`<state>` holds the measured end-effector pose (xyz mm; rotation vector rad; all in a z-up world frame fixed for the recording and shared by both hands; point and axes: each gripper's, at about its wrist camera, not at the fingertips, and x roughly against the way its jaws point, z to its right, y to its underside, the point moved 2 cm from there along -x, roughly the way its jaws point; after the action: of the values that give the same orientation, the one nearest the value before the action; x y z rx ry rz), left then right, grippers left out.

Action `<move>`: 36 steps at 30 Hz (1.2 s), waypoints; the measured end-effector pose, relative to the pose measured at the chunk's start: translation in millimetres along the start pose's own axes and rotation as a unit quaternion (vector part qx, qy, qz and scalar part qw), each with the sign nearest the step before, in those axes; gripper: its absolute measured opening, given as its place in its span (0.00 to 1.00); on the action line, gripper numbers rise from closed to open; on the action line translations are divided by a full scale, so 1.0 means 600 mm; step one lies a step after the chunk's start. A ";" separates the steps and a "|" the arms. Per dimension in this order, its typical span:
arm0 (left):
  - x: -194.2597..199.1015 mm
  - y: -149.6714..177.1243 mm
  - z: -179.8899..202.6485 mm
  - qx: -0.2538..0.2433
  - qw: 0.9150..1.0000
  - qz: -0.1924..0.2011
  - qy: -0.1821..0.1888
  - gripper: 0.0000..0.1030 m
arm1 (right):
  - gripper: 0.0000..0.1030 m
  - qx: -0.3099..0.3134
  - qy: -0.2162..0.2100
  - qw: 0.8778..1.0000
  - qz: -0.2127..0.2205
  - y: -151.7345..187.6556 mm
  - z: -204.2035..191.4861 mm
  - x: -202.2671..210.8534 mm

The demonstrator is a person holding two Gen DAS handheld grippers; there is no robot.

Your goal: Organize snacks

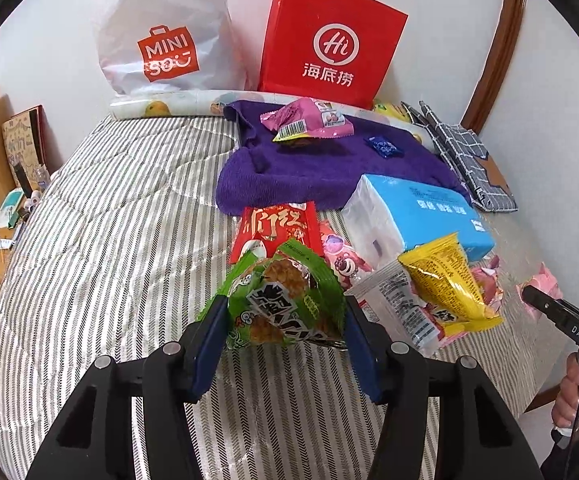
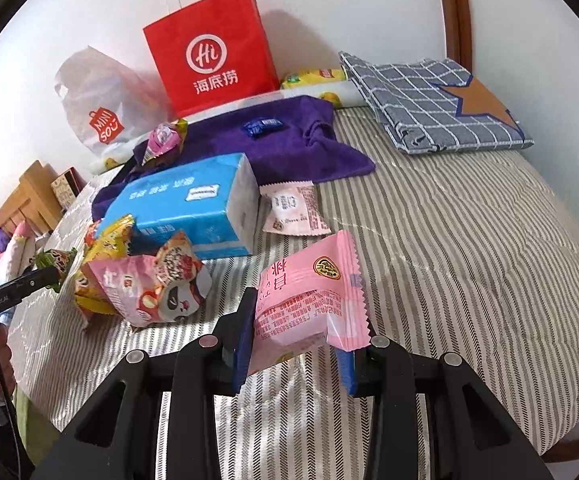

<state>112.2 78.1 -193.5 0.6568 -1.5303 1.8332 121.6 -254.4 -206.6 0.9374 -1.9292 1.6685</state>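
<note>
L gripper [image 1: 281, 332]: fingers clamped on green snack pkt [image 1: 285, 300], held above striped bed [image 1: 109, 220], near edge.
R gripper [image 2: 301, 340]: fingers clamped on pink snack pkt [image 2: 309, 300], lifted off bed, right of pile.
Snack pile [image 2: 141, 280]: yellow + pink pkts, just near of blue tissue pack [image 2: 185, 204].
Purple towel [image 1: 309, 168]: far side; pink pkt [image 1: 309, 122] + small blue candy [image 1: 385, 146] on it.
Far wall: red paper bag [image 1: 329, 44], white plastic bag [image 1: 161, 36].

I see a green snack packet [image 1: 285, 304] pinched upright, a pink packet [image 2: 309, 304] tilted, other snacks piled beside the tissues.
</note>
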 end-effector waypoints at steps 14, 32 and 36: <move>0.030 -0.018 0.012 0.004 1.000 0.022 0.015 0.52 | 0.35 0.012 -0.004 1.000 0.024 -0.023 -0.018 0.030; 0.040 -0.042 0.055 -0.008 0.999 0.032 0.038 0.52 | 0.35 0.030 -0.018 0.998 0.047 -0.054 -0.049 0.052; 0.038 -0.051 0.068 -0.010 0.998 0.033 0.046 0.52 | 0.35 0.034 -0.022 0.998 0.052 -0.066 -0.058 0.052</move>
<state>118.9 45.3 -148.9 0.5104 -1.5239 1.8684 124.8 -229.2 -151.2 0.9205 -1.9930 1.7953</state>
